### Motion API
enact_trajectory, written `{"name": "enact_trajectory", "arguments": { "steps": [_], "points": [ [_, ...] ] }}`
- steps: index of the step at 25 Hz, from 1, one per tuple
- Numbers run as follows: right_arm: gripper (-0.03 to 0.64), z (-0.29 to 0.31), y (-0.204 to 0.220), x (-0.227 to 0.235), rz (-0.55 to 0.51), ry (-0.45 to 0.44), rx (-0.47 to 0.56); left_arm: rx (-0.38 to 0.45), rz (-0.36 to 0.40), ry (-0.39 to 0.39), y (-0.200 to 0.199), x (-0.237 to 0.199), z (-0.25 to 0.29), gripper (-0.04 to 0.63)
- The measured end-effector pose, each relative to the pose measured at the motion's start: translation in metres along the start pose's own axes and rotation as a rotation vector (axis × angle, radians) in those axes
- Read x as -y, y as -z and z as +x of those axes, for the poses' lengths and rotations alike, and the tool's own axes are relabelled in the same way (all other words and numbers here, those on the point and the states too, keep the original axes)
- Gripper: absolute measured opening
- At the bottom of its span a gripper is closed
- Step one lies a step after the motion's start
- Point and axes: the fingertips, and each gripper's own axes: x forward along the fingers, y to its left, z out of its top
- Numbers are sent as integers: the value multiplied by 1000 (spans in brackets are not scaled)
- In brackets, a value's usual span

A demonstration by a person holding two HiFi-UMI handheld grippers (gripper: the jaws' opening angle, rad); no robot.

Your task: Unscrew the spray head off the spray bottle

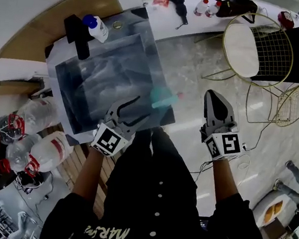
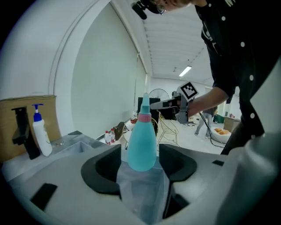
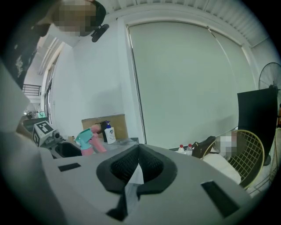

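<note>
The left gripper (image 1: 143,107) is partly open, its jaws bracketing but not pressing the teal spray bottle (image 2: 141,145) at the table (image 1: 98,76) edge, apparently lining up a steadying hold. The right gripper (image 1: 216,97), closed and empty, waits aside.

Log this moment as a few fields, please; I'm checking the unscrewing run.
spray bottle: teal, between the left tongs
spray head: on the bottle, above a pink collar
left tongs: open, seemingly not pinching the bottle
right tongs: shut, empty, away from the bottle
background: white pump bottle at the far edge of the table
</note>
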Motion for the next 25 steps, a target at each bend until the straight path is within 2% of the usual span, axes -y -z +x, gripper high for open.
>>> {"name": "enact_trajectory", "arguments": {
  "steps": [3,7,11,21,25],
  "points": [
    [12,7,11,-2,21,-4,-4,-16,43,46,9,0,17,353],
    [12,15,26,-5,37,-18,-15,-21,48,105,22,1,40,388],
    [12,18,34,-5,50,-30,-15,-20,67,153,29,3,60,399],
    [12,25,53,-7,69,-40,-34,3,113,189,40,5,90,400],
    [12,24,57,-10,77,-50,-38,11,146,179,41,5,92,400]
  ]
}}
